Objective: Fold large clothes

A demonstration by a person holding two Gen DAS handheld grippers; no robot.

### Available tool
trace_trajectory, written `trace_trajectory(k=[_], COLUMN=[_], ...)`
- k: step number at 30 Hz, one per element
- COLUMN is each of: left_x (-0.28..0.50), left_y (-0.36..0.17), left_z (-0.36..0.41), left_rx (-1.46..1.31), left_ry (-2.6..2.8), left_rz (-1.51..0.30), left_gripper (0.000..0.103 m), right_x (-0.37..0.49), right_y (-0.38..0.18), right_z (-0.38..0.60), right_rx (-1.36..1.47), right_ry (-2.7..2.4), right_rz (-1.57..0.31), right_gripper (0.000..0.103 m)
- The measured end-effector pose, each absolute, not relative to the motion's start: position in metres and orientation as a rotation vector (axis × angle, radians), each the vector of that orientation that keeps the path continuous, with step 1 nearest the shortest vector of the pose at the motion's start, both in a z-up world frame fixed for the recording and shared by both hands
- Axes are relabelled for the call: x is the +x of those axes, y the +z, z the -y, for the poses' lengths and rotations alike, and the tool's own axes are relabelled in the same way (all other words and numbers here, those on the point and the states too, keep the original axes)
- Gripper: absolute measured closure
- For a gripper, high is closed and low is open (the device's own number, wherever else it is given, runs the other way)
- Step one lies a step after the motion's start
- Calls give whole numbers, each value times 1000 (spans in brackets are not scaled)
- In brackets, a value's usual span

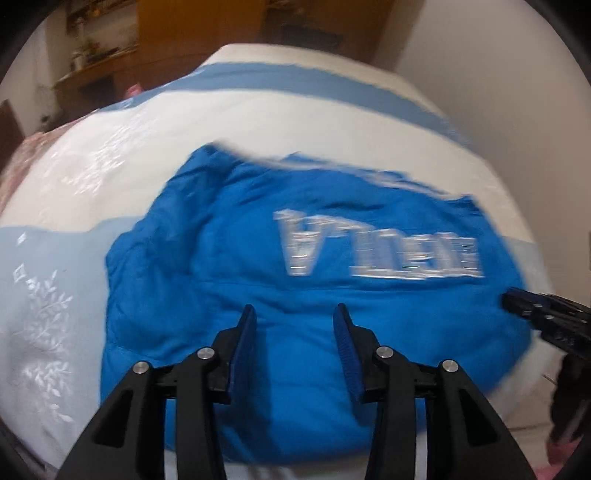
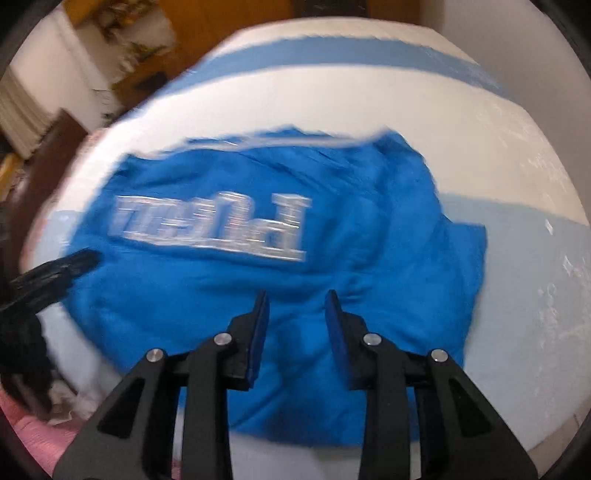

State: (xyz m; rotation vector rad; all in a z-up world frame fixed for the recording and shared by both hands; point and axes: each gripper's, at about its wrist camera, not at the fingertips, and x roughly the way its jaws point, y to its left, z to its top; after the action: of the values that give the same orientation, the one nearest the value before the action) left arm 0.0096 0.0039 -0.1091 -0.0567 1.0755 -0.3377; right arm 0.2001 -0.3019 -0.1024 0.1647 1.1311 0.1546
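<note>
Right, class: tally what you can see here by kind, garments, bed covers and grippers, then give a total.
Garments: 1, the blue jacket with silver lettering.
Bed covers: 1, the white and pale blue cover.
Grippers: 2, the left gripper and the right gripper, both with jaws apart and holding nothing.
Total: 4

A white bed cover (image 1: 295, 122) with blue bands spreads before wooden furniture (image 1: 177, 33) and a pale wall (image 1: 498, 92).
</note>
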Motion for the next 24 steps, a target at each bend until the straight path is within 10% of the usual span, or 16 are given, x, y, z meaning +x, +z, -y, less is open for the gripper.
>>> trace_trajectory(k=[24], left_x=[0], left_y=[-111], left_z=[39], left_rx=[98], left_ry=[-237], left_rz=[-1131], left_gripper=[59], right_x=[196], right_y=[-105], right_z=[319], right_rx=[234], right_ry=[5], right_rz=[-1174], right_gripper=[73])
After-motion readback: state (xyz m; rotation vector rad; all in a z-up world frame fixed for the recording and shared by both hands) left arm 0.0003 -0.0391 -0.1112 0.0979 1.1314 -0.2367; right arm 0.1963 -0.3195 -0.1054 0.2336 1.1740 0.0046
